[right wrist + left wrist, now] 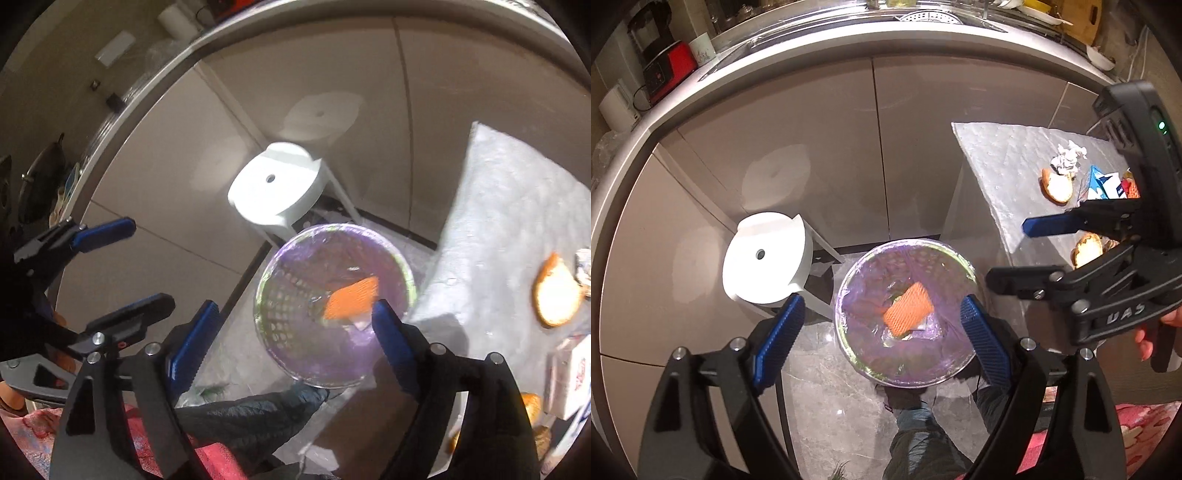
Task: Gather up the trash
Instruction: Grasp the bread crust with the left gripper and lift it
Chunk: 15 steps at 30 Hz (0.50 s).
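The left gripper (882,328) is hovering with its blue ribbed fingers (779,339) spread wide and holding nothing. Below, framed between them, an orange foam net sleeve (908,313) is lying inside the round bin lined with a purple plastic bag (905,314), standing on the floor. The right gripper (291,332) is hanging beside it over the same bin, fingers likewise parted and bare. To the right, bread pieces (1057,186), crumpled white paper (1066,158) and a blue-and-white carton (1102,184) are sitting on the grey-covered tabletop (1001,162). A white round stool (764,254) is standing left of the bin.
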Each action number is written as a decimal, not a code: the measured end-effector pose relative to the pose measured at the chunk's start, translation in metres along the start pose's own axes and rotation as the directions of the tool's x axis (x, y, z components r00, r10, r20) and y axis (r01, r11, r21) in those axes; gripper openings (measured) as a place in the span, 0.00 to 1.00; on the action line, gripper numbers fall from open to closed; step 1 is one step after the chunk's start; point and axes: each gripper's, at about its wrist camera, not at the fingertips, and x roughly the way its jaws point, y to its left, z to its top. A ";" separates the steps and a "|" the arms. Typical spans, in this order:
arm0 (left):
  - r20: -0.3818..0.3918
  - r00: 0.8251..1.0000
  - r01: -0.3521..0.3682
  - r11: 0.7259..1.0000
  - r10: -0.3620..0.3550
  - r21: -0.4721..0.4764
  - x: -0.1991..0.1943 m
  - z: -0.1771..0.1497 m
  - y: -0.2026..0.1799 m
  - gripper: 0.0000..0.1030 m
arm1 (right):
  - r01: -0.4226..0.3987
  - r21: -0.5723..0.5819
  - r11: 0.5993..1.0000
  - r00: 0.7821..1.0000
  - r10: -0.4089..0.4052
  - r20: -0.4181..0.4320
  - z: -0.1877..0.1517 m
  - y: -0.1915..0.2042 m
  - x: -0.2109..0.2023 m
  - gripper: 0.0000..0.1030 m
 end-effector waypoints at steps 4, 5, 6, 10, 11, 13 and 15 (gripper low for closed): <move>0.031 0.999 0.034 0.999 -0.035 0.042 -0.008 0.014 -0.027 0.83 | 0.084 0.077 0.993 0.989 -0.093 0.116 -0.013 -0.034 -0.064 0.88; 0.036 0.998 0.047 0.997 -0.049 0.053 -0.009 0.019 -0.035 0.84 | 0.116 0.092 0.989 0.982 -0.128 0.140 -0.017 -0.042 -0.080 0.90; 0.041 0.997 0.061 0.996 -0.064 0.062 -0.009 0.024 -0.043 0.84 | 0.148 0.107 0.983 0.974 -0.164 0.159 -0.022 -0.050 -0.094 0.91; 0.042 0.992 0.117 0.987 -0.122 0.109 -0.004 0.044 -0.082 0.85 | 0.259 0.161 0.952 0.938 -0.288 0.194 -0.043 -0.081 -0.135 0.93; 0.038 0.989 0.135 0.984 -0.141 0.119 0.000 0.049 -0.093 0.85 | 0.277 0.179 0.944 0.931 -0.310 0.195 -0.048 -0.090 -0.142 0.93; 0.027 0.983 0.176 0.976 -0.181 0.130 0.009 0.059 -0.114 0.85 | 0.298 0.210 0.931 0.921 -0.338 0.192 -0.058 -0.108 -0.153 0.94; 0.016 0.976 0.213 0.967 -0.217 0.138 0.021 0.069 -0.134 0.85 | 0.312 0.239 0.920 0.915 -0.358 0.184 -0.069 -0.125 -0.161 0.94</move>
